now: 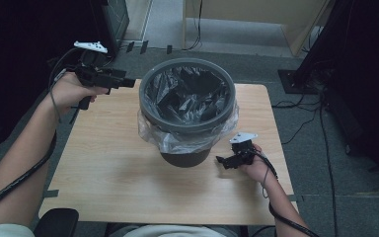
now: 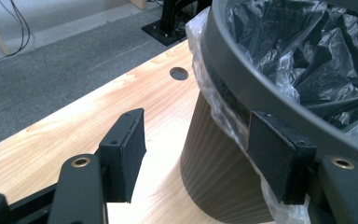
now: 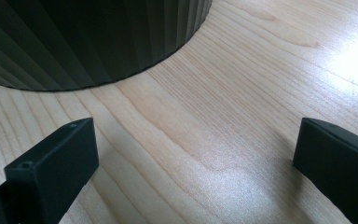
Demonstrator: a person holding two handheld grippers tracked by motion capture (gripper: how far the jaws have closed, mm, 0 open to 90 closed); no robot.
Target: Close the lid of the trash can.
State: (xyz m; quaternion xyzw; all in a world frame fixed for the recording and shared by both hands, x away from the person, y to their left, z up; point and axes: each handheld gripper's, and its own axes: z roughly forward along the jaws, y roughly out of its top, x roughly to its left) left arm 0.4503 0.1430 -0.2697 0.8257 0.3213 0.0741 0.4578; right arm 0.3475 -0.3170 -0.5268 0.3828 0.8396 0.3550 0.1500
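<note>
The bin (image 1: 187, 111) stands mid-desk. Your left tongs (image 2: 198, 154) are spread beside its rim; right tongs (image 3: 191, 163), spread, wait near its base. Next, pinch the liner (image 2: 209, 100).

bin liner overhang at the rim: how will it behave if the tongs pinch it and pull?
The liner is thin, crinkled film, so probably floppy: it should stretch or bunch, and might tear. Its overhang below the bin rim hangs loose, so it may slide free. The bin looks empty, probably light, and might tip.
</note>
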